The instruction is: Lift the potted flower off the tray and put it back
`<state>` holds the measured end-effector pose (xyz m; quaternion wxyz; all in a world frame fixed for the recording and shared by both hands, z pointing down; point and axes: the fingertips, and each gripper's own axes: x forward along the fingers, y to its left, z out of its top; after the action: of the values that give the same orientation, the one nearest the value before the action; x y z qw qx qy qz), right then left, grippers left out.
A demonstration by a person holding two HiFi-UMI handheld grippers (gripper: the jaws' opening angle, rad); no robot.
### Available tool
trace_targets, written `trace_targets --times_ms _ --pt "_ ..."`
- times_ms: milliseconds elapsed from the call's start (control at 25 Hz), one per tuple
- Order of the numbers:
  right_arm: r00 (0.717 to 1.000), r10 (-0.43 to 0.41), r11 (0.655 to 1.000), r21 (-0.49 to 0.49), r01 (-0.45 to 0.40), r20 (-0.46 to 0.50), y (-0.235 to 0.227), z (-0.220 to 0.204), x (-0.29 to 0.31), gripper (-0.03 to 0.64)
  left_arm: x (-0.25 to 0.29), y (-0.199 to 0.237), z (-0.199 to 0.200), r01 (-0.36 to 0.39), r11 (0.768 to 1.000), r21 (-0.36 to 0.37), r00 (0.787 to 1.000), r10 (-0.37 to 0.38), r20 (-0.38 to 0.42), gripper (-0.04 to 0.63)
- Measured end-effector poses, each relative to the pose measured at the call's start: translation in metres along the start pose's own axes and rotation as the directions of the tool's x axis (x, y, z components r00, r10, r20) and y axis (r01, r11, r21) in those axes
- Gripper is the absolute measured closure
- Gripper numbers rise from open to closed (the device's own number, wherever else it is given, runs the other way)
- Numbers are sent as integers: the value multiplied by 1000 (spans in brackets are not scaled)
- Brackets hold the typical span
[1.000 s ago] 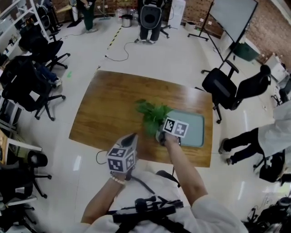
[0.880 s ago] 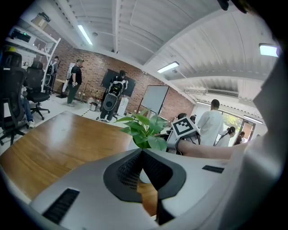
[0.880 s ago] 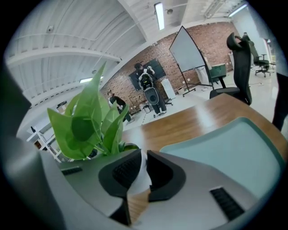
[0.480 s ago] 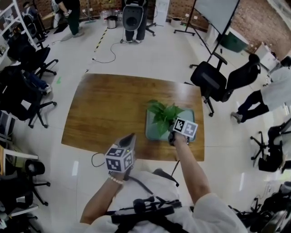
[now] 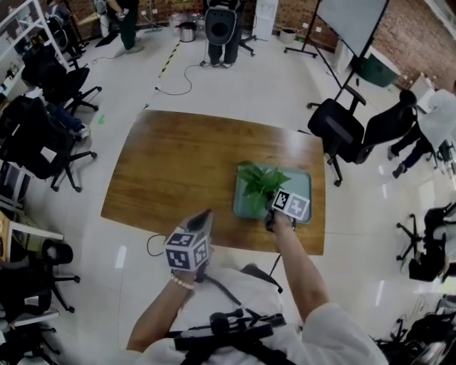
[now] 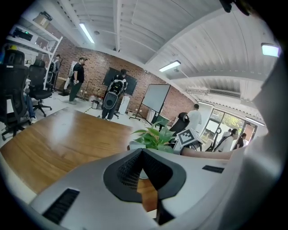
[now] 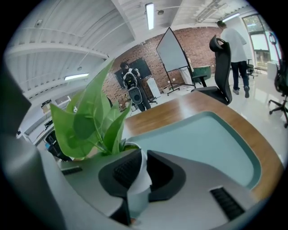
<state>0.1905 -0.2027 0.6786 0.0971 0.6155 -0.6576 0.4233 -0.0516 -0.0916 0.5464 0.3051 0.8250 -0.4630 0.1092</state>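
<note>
The potted flower (image 5: 260, 182) has broad green leaves and a small white pot (image 7: 136, 177). It is over the left half of the pale green tray (image 5: 301, 182), which lies on the right end of the wooden table (image 5: 178, 171). My right gripper (image 5: 274, 207) is shut on the pot's rim, and the white wall shows between its black pads (image 7: 118, 170). Whether the pot rests on the tray (image 7: 211, 139) or hangs just above it, I cannot tell. My left gripper (image 5: 206, 215) is held off the table's near edge, shut with nothing in it, its tips (image 6: 143, 151) together.
Black office chairs (image 5: 349, 132) stand to the right of the table and more stand at the left (image 5: 35, 142). A whiteboard (image 5: 353, 21) is at the back right. People stand or walk at the back and the far right. A cable (image 5: 153, 246) loops by the table's near edge.
My right gripper has carried the potted flower to the right, from over the tray's left edge and the bare wood to over the tray. The left gripper has stayed about where it was.
</note>
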Motion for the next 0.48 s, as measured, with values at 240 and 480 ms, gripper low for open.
trace_targets --times_ms 240,480 --pt "1000 -18 1000 -20 18 15 6 0 0 561 -7 7 -5 -15 1000 -15 1000 15 -2 598" --pt "998 -13 1000 0 13 66 7 14 -14 509 -7 9 -5 -5 1000 -18 1000 5 -9 598"
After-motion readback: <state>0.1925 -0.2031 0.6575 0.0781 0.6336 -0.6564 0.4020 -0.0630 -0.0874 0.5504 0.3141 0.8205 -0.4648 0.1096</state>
